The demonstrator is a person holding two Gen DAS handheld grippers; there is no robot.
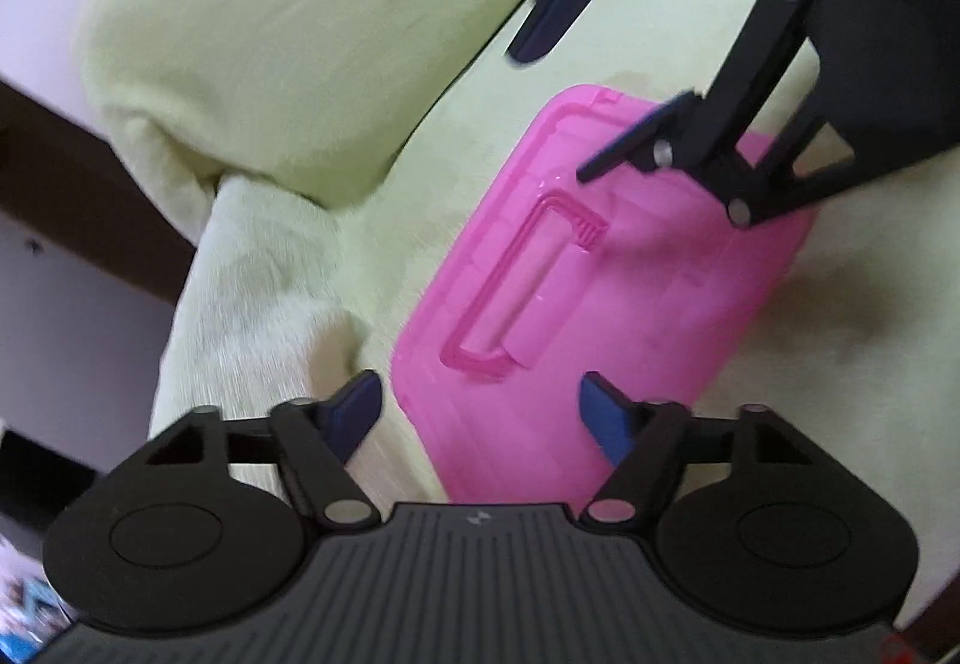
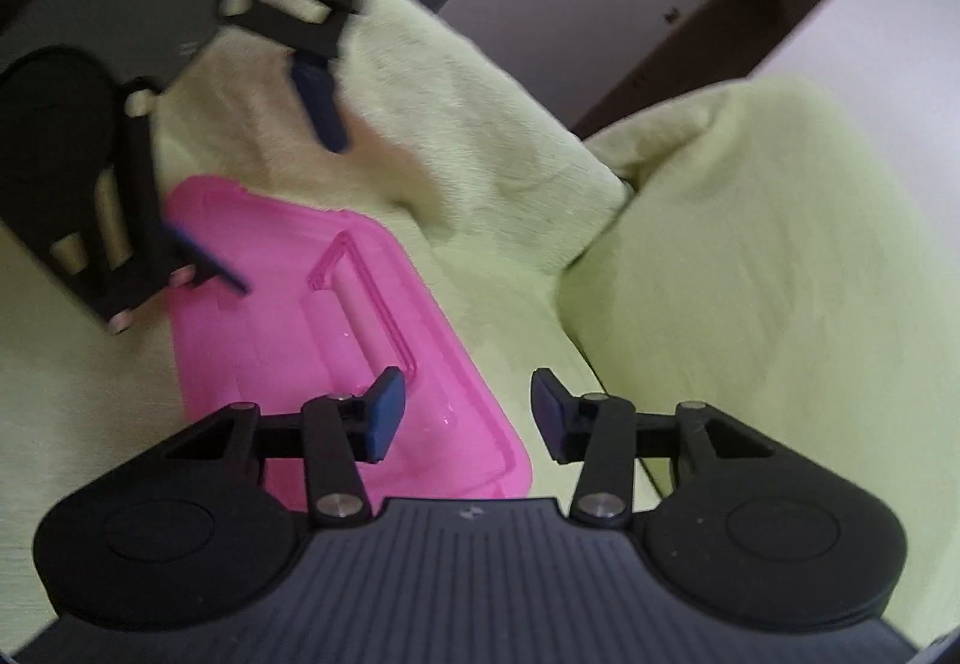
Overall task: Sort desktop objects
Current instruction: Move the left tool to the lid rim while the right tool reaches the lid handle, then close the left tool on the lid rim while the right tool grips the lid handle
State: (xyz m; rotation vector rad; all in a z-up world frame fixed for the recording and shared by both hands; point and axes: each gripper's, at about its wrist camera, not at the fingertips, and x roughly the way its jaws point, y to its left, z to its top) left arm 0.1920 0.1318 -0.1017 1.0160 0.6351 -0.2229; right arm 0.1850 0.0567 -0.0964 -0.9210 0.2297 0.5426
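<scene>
Pink plastic fills the near ground: a lidded box (image 1: 600, 292) lying flat on the pale green cloth (image 1: 780, 364), its moulded handle (image 1: 522, 286) facing up. Over one end hovers the left gripper (image 1: 480, 412), over the other the right gripper (image 2: 468, 412), both spread wide and holding nothing. Beyond, the cloth bunches into soft folds (image 2: 480, 141); I'd guess a lopsided lift could tip the slick lid free.

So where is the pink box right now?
The pink box lies flat on the green cover, lid up, between both open tools, beside the cushion in both wrist views.
</scene>
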